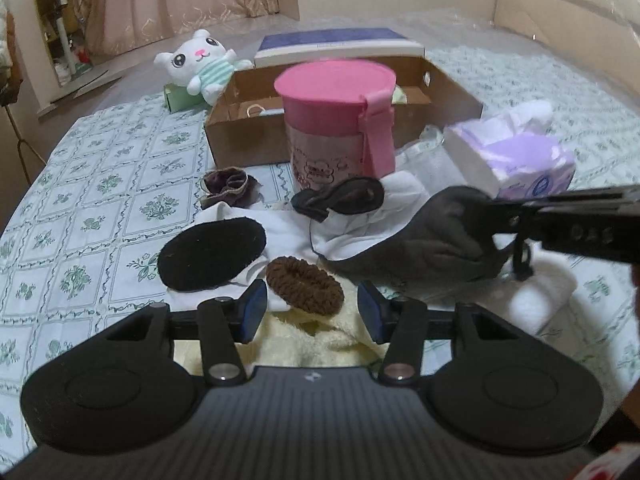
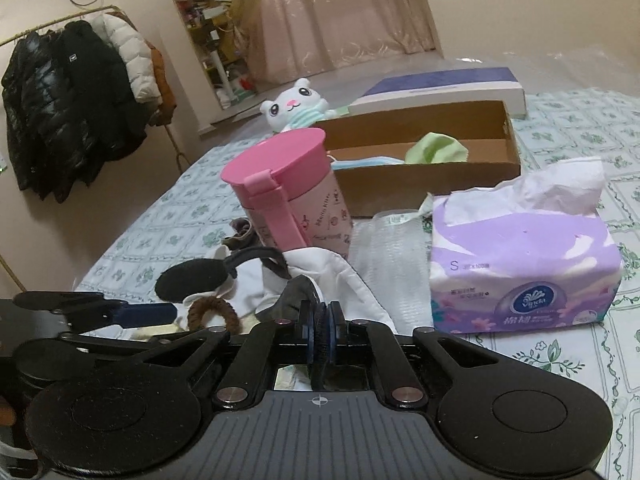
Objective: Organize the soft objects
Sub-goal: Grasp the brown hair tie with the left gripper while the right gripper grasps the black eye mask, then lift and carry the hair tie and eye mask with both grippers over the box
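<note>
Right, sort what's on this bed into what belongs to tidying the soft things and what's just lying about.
Part of the job:
- grey cloth, clamped in the right gripper
- brown scrunchie, ahead of the open left gripper
- black pad
- dark scrunchie
- cardboard box

Lying about:
- pink canister
- tissue pack
- plush toy

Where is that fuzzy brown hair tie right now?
In the left wrist view, the brown hair tie lies low centre, just ahead of the open left gripper, beside the black pad.
</note>
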